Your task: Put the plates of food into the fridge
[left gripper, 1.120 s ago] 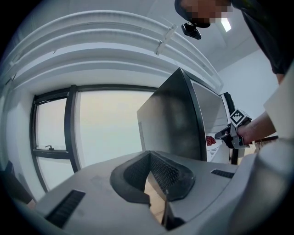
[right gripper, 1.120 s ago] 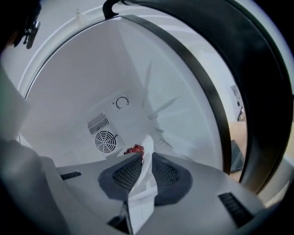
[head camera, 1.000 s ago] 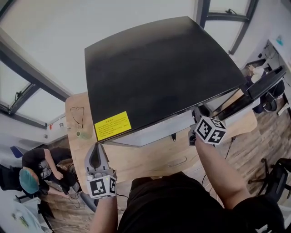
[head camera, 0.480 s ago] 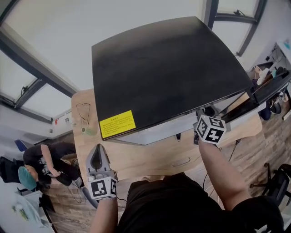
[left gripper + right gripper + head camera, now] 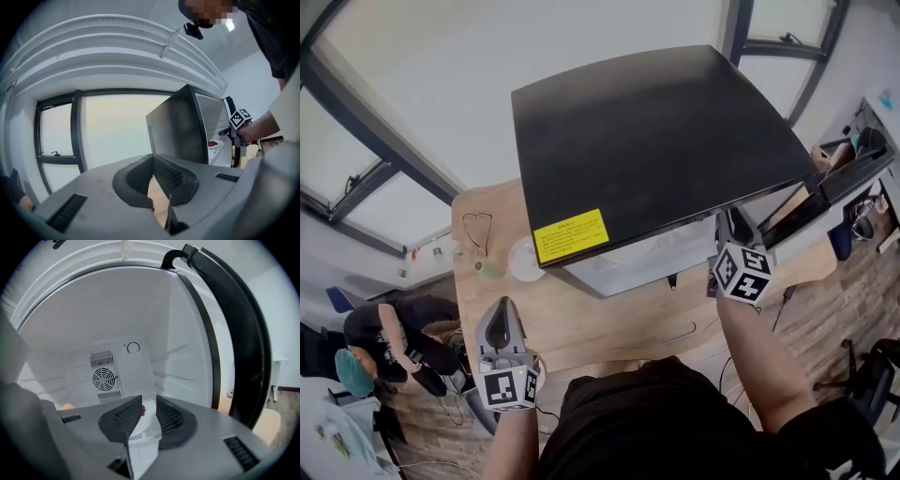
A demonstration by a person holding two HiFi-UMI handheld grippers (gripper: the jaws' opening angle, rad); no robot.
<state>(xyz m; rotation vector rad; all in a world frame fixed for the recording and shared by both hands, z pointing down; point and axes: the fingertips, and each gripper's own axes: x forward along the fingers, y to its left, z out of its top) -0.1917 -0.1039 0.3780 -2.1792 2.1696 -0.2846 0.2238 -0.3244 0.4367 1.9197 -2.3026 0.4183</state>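
– Wooden table (image 5: 609,323) under the fridge (image 5: 656,141): how much of it lies free along the edges?
– A bare strip runs in front of the fridge to the table's near edge, and a wider one lies to the fridge's left. The fridge door (image 5: 848,169) stands swung out at the fridge's right, so the mouth is open
– Where are the grippers?
– The right gripper (image 5: 148,401) reaches into the fridge mouth, jaws partly apart. The left gripper (image 5: 158,190) hangs in front of the fridge's left corner, above the table, jaws a narrow gap apart with only table showing between them
– And the food?
– A white plate with red food (image 5: 149,417) lies inside the fridge, its rim in the gap of the right gripper's jaws; no pad visibly presses on it. White walls with shelf ledges flank it, and a round fan grille (image 5: 104,379) sits behind. A second white plate (image 5: 523,260) rests on the table just beside the fridge's left side, its contents hidden
– The room?
– Large windows (image 5: 441,94) with dark frames behind the fridge, wood floor (image 5: 862,281) to its right, a person (image 5: 394,333) crouched on the floor to its left
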